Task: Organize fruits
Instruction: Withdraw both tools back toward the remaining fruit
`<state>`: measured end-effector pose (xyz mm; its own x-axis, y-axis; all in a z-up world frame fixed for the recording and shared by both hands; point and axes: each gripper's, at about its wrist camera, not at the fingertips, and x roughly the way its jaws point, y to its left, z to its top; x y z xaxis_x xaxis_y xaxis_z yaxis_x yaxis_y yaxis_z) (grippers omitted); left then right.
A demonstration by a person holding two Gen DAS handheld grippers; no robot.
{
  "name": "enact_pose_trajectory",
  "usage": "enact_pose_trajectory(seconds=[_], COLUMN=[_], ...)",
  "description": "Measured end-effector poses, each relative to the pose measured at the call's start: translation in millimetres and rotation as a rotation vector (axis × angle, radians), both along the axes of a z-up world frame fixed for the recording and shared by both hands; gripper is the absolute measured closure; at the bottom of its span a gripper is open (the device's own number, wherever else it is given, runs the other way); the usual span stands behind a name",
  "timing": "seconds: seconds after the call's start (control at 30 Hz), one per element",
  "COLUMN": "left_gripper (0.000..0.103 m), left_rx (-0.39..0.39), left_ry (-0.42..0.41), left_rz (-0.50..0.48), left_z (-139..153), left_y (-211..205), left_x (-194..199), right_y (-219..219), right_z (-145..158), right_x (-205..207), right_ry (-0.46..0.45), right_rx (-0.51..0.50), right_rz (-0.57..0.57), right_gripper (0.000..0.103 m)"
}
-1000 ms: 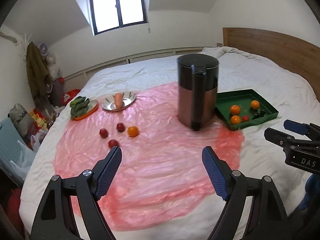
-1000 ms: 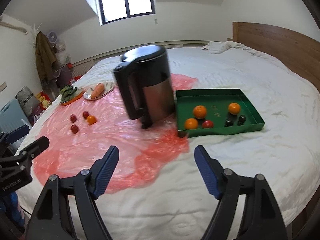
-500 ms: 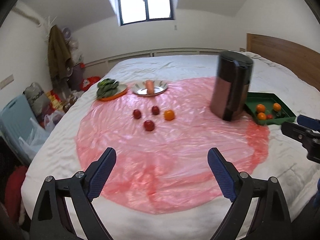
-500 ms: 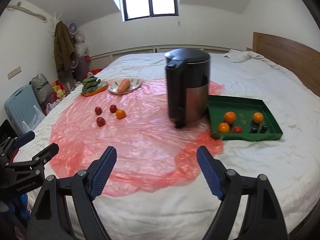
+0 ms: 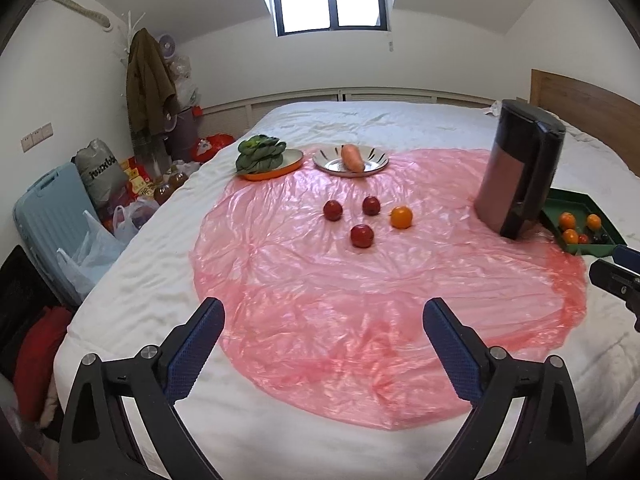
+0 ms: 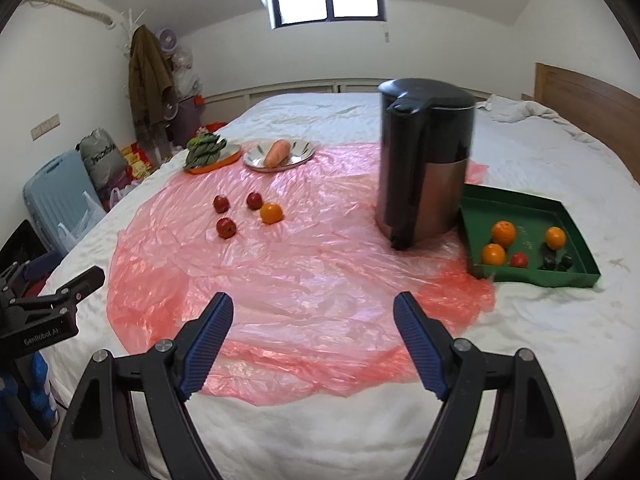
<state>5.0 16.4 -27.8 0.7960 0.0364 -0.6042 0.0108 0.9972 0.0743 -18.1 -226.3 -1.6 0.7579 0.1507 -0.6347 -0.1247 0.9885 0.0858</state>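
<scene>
Left gripper (image 5: 323, 326): its blue-padded jaws are spreading apart, with nothing between them, hovering over the near edge of the pink plastic sheet (image 5: 360, 300).
Right gripper (image 6: 313, 322): its jaws are standing released and wide, gripping nothing, above the same sheet.
Loose fruit: three small red round fruits (image 5: 362, 235) and one orange citrus fruit (image 5: 401, 217) are lying clustered on the sheet, at about 12 o'clock from the left gripper.
Green rectangular tray (image 6: 576, 276): it is sitting at 2 o'clock from the right gripper, holding three oranges, one red fruit and two dark fruits.
Black and copper kettle (image 6: 424, 164): it is standing upright just beside the tray, at the tray's 9 o'clock.
Vegetables: a carrot on a silver plate (image 5: 374, 163) and leafy greens on an orange plate (image 5: 294, 158) are resting at the far edge.
</scene>
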Motion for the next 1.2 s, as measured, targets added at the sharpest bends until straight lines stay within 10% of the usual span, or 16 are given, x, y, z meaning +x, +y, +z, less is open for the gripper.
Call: enact_pose_trajectory(seconds=[1.2], left_gripper=[0.005], left_rx=[-0.04], left_ry=[0.181], left_rz=[0.009], left_z=[-44], left_y=[-22], left_x=[148], right_y=[56], right_z=[-41], right_x=[174], right_ry=[0.076], right_rx=[-0.001], right_rz=[0.216], right_gripper=[0.0])
